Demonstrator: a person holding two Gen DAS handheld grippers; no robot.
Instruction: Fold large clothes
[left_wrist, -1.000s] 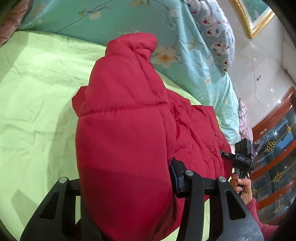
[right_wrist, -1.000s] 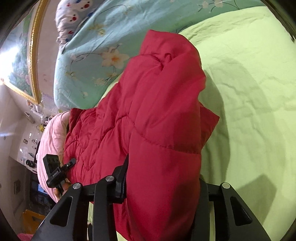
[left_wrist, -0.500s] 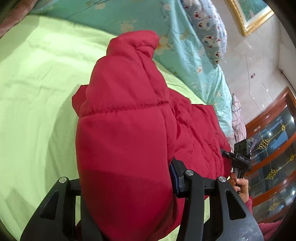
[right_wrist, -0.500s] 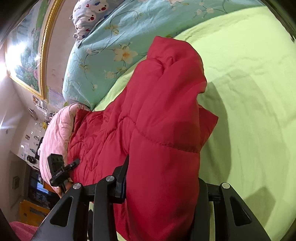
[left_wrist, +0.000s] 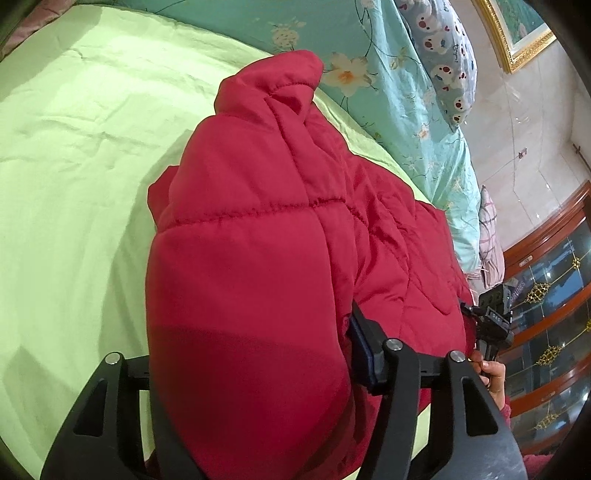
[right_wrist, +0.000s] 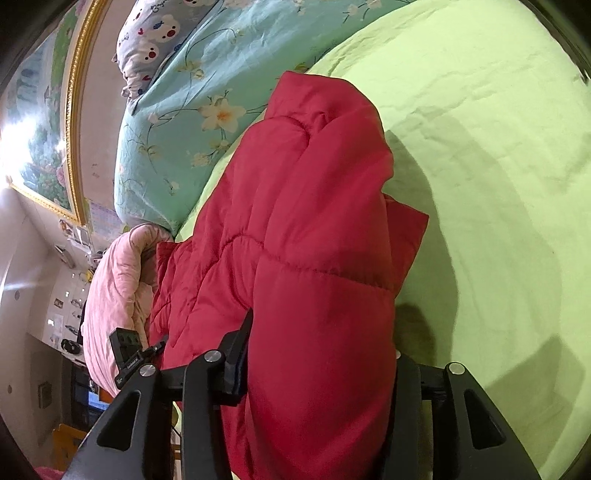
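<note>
A red quilted puffer jacket (left_wrist: 266, 236) lies on a light green bed sheet (left_wrist: 66, 155). It also shows in the right wrist view (right_wrist: 306, 229). My left gripper (left_wrist: 255, 373) is shut on a thick fold of the jacket, which bulges up between the jaws and hides the fingertips. My right gripper (right_wrist: 317, 369) is shut on another thick fold of the same jacket in the same way. Each gripper shows in the other's view, at the jacket's far edge: the right one (left_wrist: 493, 321) and the left one (right_wrist: 129, 354).
A turquoise floral quilt (left_wrist: 406, 96) and a cartoon-print pillow (left_wrist: 443, 55) lie at the head of the bed. A pink quilt (right_wrist: 114, 280) lies beside the jacket. A wooden glass cabinet (left_wrist: 546, 314) stands past the bed. The green sheet (right_wrist: 498, 184) stretches out beside the jacket.
Both grippers keep their hold on the jacket. The views have shifted slightly, with the jacket's raised fold leaning a little further over the bed.
</note>
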